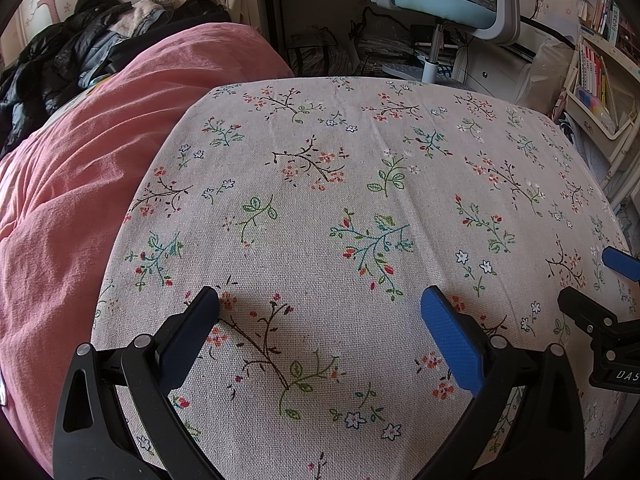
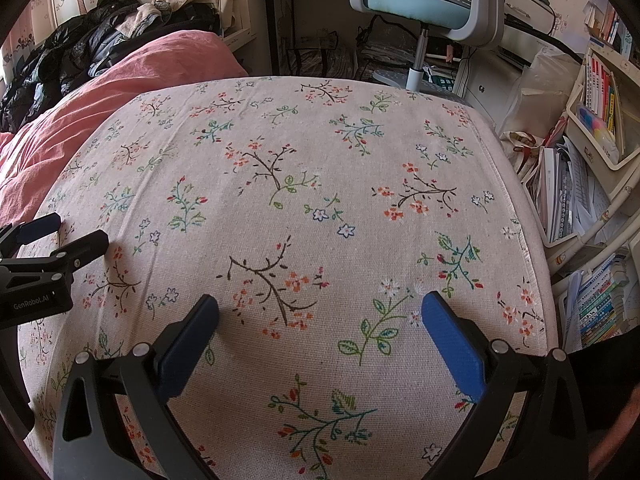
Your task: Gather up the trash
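No piece of trash shows in either view. My left gripper (image 1: 320,300) is open and empty, its blue-padded fingers spread wide just above the floral tablecloth (image 1: 320,184). My right gripper (image 2: 320,300) is also open and empty over the same floral tablecloth (image 2: 300,152). The right gripper shows at the right edge of the left wrist view (image 1: 592,280). The left gripper shows at the left edge of the right wrist view (image 2: 68,232). Both grippers sit side by side near the cloth's near edge.
A pink quilt (image 1: 80,152) lies to the left with dark clothes (image 1: 60,60) piled behind it. A blue-seated office chair (image 1: 452,8) stands beyond the far edge. Shelves of books (image 2: 592,120) and stacked papers (image 2: 560,192) crowd the right side.
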